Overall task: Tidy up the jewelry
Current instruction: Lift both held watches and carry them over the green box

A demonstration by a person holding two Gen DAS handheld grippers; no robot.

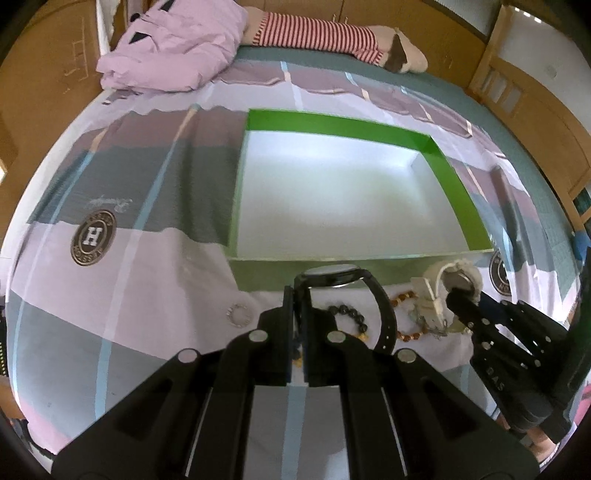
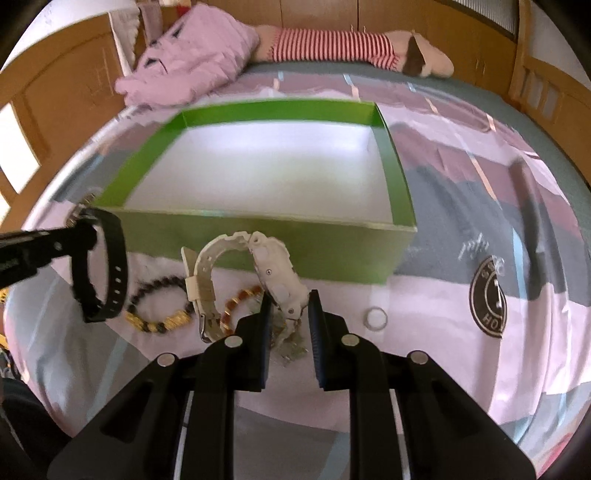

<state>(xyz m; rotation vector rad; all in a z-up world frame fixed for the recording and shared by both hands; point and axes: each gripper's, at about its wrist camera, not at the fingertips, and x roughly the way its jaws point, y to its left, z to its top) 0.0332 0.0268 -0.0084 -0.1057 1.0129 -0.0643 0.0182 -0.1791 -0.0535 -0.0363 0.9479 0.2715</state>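
Observation:
An open green box [image 1: 456, 181] with a white floor lies on the bed; it also shows in the right wrist view [image 2: 399, 177]. My left gripper [image 1: 301, 295] is shut on the strap of a black watch [image 1: 384, 306] and holds it just before the box's near wall; the watch hangs from it in the right wrist view [image 2: 110, 273]. My right gripper [image 2: 290, 299] has its jaws around the case of a white watch [image 2: 275, 273], which looks lifted; in the left wrist view it is at the right [image 1: 458, 277]. A dark bead bracelet [image 2: 159, 306], an amber bead bracelet [image 2: 236, 304] and a silver ring [image 2: 375, 318] lie on the sheet.
The patchwork bed sheet [image 1: 147, 288] carries round logo patches [image 1: 93, 238]. A folded pink quilt [image 1: 173, 44] and a striped plush pillow [image 1: 325, 35] lie at the far end. Wooden cabinets [image 1: 546, 122] surround the bed. A small metal chain piece [image 2: 291, 349] lies under my right gripper.

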